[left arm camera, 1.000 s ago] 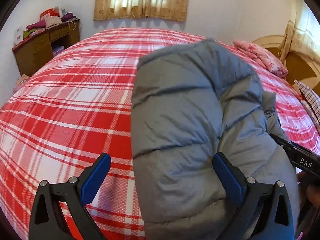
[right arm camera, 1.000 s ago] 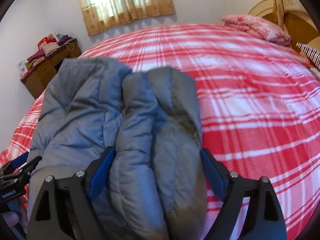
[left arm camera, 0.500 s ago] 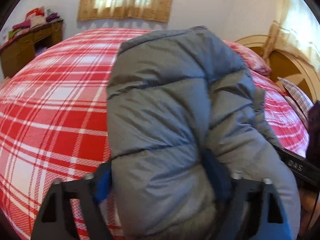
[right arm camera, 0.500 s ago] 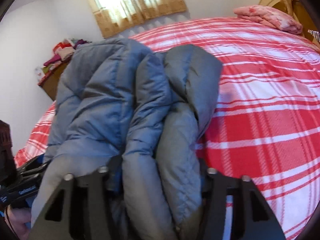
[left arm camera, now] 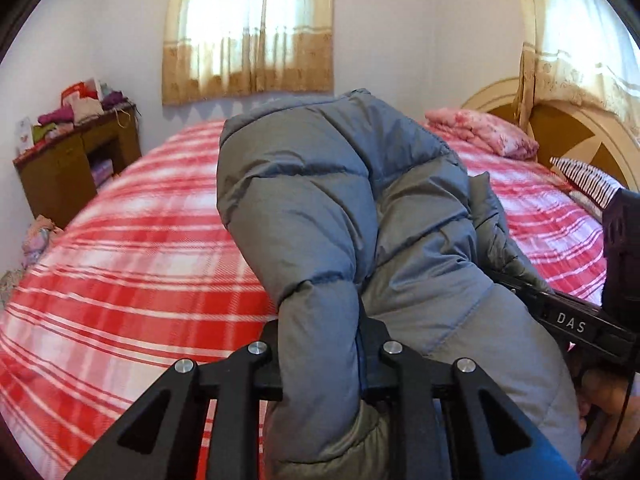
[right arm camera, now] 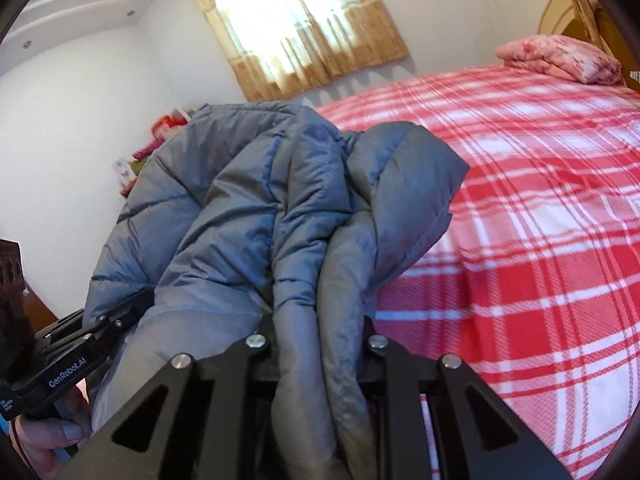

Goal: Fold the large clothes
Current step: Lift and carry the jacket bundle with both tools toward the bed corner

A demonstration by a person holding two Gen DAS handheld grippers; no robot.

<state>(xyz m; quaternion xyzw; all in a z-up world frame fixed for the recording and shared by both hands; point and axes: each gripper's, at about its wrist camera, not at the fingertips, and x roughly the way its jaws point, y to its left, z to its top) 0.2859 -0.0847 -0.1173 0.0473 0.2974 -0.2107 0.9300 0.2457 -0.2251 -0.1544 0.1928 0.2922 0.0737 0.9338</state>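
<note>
Right gripper [left arm camera: 520,284] (marked "DAS") closing on grey jacket [left arm camera: 320,208].

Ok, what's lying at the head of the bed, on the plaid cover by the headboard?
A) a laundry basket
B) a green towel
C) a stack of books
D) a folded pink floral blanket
D: a folded pink floral blanket lies on the red plaid cover beside the headboard.

Both wrist cams are looking fwd, close over a grey puffer jacket [left arm camera: 340,220] [right arm camera: 260,208], sharing plaid bed [left arm camera: 120,280] [right arm camera: 540,220] & curtained window [left arm camera: 248,28] [right arm camera: 300,28] upper frame.
</note>
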